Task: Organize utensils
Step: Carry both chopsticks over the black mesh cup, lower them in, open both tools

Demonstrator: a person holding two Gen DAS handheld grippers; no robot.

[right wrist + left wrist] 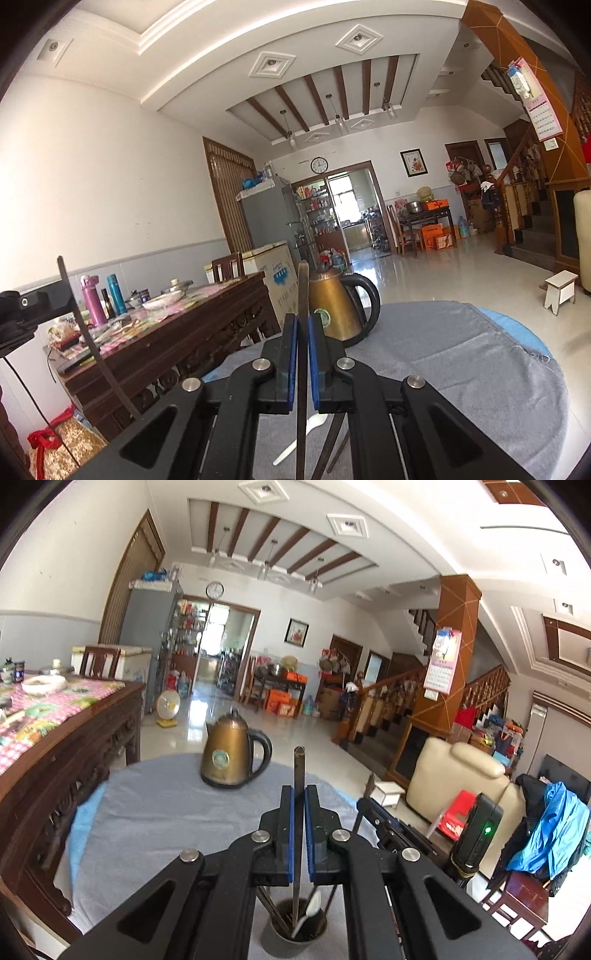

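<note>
My left gripper [299, 790] is shut on a dark chopstick [299, 768] that stands upright. Its lower end reaches down into a small cup [280, 932], which also holds more chopsticks and a white spoon [310, 908]. My right gripper [303, 319] is shut on another dark chopstick [303, 288], also upright. Below it in the right wrist view are the white spoon [310, 424] and other chopsticks [332, 443]; the cup is hidden there. The left gripper [33, 306] shows at the left edge with its chopstick [92, 343].
A brass kettle [229, 757] with a black handle stands at the far side of the round table under a grey cloth [166, 812]. A dark wooden sideboard [74, 746] crowded with dishes and bottles runs along the left. A cream armchair [454, 775] sits right.
</note>
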